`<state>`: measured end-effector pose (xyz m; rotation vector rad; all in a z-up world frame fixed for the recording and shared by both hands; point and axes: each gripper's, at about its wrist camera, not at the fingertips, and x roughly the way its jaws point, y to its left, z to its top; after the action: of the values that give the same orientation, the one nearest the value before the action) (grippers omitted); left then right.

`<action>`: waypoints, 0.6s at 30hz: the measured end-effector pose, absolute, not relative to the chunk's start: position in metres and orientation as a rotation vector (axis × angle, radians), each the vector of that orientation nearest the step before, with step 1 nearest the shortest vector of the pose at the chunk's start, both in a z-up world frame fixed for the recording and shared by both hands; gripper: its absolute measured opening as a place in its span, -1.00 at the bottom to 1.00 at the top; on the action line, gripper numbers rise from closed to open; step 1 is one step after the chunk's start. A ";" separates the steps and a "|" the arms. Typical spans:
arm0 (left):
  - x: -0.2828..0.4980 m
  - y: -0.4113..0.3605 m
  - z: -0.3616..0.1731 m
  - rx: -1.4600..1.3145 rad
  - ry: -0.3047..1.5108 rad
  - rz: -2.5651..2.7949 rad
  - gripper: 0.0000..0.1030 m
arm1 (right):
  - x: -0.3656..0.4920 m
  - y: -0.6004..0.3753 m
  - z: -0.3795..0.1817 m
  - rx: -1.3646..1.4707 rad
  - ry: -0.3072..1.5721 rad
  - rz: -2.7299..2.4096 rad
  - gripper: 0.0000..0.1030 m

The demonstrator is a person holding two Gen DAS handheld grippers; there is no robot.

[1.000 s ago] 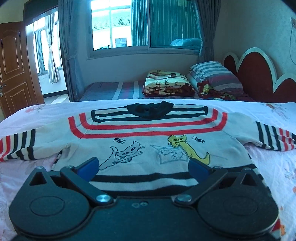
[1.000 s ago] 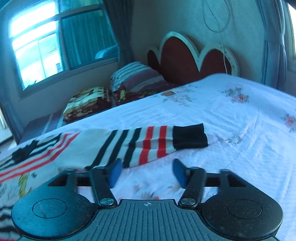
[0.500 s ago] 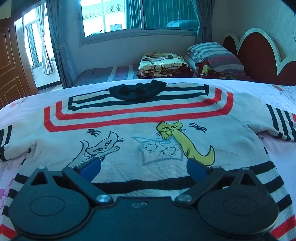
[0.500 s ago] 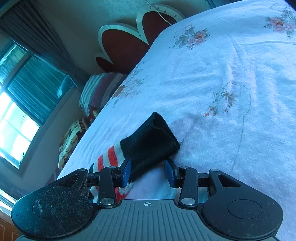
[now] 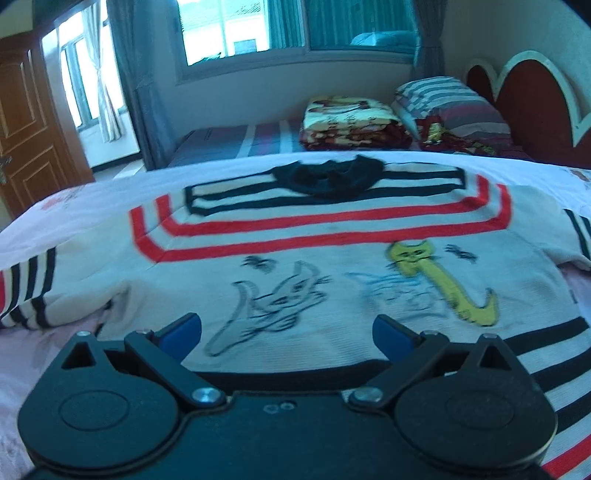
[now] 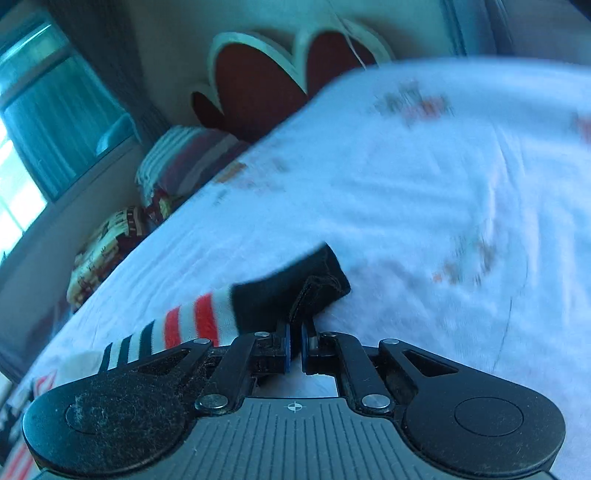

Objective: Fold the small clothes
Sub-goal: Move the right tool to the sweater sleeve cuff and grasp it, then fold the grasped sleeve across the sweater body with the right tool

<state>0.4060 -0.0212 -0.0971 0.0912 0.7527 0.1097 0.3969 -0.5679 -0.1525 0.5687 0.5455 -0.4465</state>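
Surface: a wide bed under a white sheet printed with small flowers [image 6: 424, 192], lightly creased, taking up most of both views.
Room: a bedroom with a scalloped dark-red headboard edged in white [image 5: 532, 107], a big window with teal curtains [image 5: 295, 26] on the far wall, and a brown panelled wooden door [image 5: 26, 122] at the left.
Task garment: a small cream knitted sweater with red and black stripes, a black collar and cat drawings [image 5: 332, 266] lies flat and face up on the sheet, both sleeves spread out to the sides.
Left gripper [image 5: 288, 332]: its blue pads stand wide apart above the sweater's lower body, with nothing pinched between them.
Right gripper [image 6: 294, 347]: its jaws have come together on the black ribbed cuff [image 6: 295, 288] of the striped sleeve, and the cuff is bunched at the fingertips.
Things around: a folded patterned blanket in yellow and dark red [image 5: 351, 122] and a striped pillow [image 5: 450, 103] sit on a second, lower bed by the window.
In the way: nothing lies on the sweater's body.
Open room: bare sheet stretches past the cuff toward the headboard; the bed's far edge runs just behind the collar.
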 end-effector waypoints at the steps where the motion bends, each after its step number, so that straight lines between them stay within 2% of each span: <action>1: 0.406 -0.012 -0.097 0.085 0.756 0.118 0.93 | 0.400 -0.558 -0.146 0.550 0.526 -0.427 -0.91; 5: 0.411 0.025 -0.101 0.068 0.762 0.122 0.90 | 0.412 -0.508 -0.126 0.504 0.512 -0.310 -0.91; 8: 0.415 0.045 -0.102 0.054 0.769 0.115 0.72 | 0.428 -0.451 -0.117 0.472 0.525 -0.204 -0.91; 18: 0.409 0.119 -0.093 -0.021 0.737 0.110 0.80 | 0.466 -0.239 -0.140 0.405 0.670 0.116 -0.91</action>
<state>0.4085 0.1192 -0.0932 -0.0207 0.7368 0.1102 0.4665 -0.2388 -0.1400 0.4052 0.6695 0.1159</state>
